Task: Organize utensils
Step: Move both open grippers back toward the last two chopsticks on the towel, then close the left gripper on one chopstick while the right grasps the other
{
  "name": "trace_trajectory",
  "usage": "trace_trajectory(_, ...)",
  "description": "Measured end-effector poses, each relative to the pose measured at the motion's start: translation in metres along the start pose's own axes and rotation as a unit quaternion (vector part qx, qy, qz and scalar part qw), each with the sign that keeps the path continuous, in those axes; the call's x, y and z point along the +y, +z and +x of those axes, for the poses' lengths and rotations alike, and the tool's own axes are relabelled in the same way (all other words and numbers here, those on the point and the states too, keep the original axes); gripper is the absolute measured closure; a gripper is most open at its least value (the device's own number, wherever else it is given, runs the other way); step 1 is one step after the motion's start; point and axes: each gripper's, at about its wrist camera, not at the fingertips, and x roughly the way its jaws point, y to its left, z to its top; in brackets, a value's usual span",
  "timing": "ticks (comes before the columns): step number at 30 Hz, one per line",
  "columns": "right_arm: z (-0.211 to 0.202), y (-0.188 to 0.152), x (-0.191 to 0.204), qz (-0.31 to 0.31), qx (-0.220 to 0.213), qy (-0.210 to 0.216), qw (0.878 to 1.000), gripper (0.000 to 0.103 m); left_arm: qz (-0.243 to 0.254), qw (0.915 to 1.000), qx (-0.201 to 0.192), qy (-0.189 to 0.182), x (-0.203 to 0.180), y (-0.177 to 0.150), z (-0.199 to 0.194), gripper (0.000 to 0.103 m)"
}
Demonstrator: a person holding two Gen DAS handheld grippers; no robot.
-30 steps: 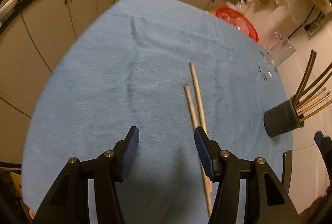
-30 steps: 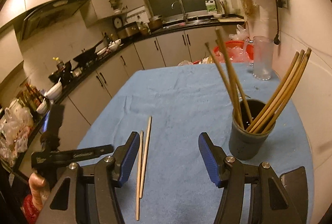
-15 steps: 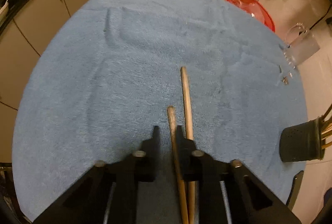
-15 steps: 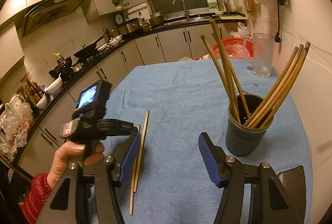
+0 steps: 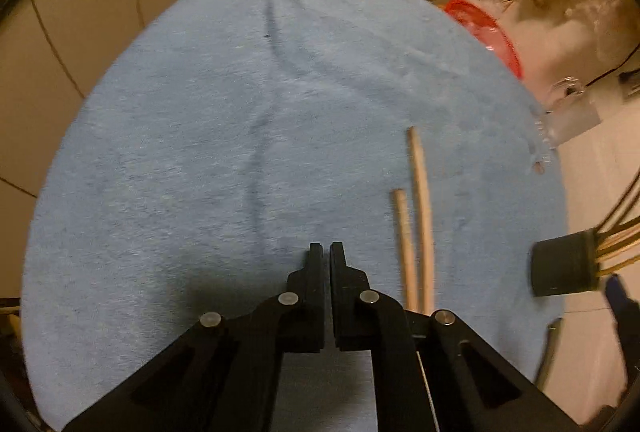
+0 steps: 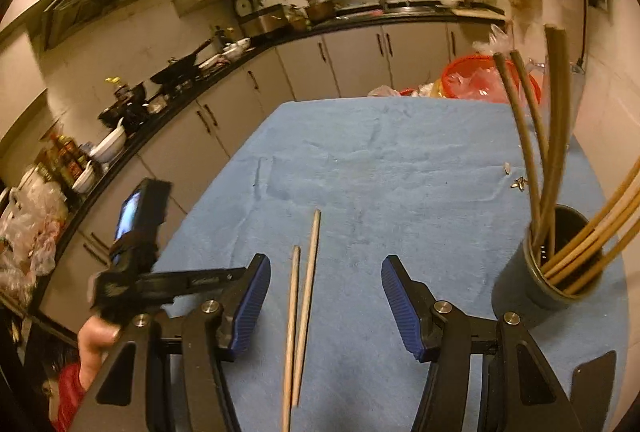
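Two wooden chopsticks (image 6: 301, 312) lie side by side on the blue cloth (image 6: 380, 172). My right gripper (image 6: 326, 260) hovers over them, open, and the pair runs between its blue pads (image 6: 248, 296) untouched. A dark round holder (image 6: 556, 272) with several chopsticks in it stands to the right. In the left wrist view my left gripper (image 5: 326, 246) is shut with nothing between its jaws. There the two chopsticks (image 5: 416, 232) lie just to its right, and the holder (image 5: 560, 268) stands farther right. A hand (image 6: 96, 336) holds the left gripper's body (image 6: 140, 272).
A red basin (image 6: 476, 80) and a clear pitcher (image 5: 568, 112) stand at the table's far right corner. Small bits (image 6: 518, 184) lie on the cloth near the holder. Cabinets and a crowded counter (image 6: 180, 72) run along the left, past the table's edge.
My left gripper's jaws went from wide open to shut and it shifted left of the chopsticks, empty. The right gripper moved left, so the pair now lies between its open jaws.
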Motion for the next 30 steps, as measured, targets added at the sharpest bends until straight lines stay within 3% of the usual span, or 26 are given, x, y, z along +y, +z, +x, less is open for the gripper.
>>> trace_trajectory(5, 0.002, 0.003, -0.001, 0.011, -0.002, 0.001, 1.0, 0.042, 0.017, 0.9996, 0.005, -0.02, -0.031, 0.011, 0.009, 0.098)
trace_trajectory(11, 0.001, 0.0, -0.002, 0.007, 0.003, -0.004, 1.0, 0.042, 0.032, 0.9992, 0.024, 0.008, -0.057, 0.018, 0.038, 0.096)
trace_trajectory(19, 0.016, 0.007, -0.002, 0.0, 0.026, 0.004, 1.0, 0.042, 0.023, 0.998, 0.006, 0.059, -0.019, 0.007, 0.014, 0.093)
trace_trajectory(22, 0.041, 0.012, 0.005, -0.008, 0.064, 0.017, 0.998, 0.042, 0.012, 0.9971, 0.001, 0.075, 0.011, -0.001, -0.001, 0.093)
trace_trajectory(26, 0.102, 0.022, 0.008, 0.002, 0.141, 0.024, 0.99, 0.053, 0.013, 0.9968, -0.003, 0.079, 0.029, -0.009, -0.01, 0.093)
trace_trajectory(30, 0.153, 0.033, 0.011, 0.002, 0.182, 0.007, 0.983, 0.062, 0.022, 0.9967, -0.006, 0.078, 0.031, -0.011, -0.011, 0.093)
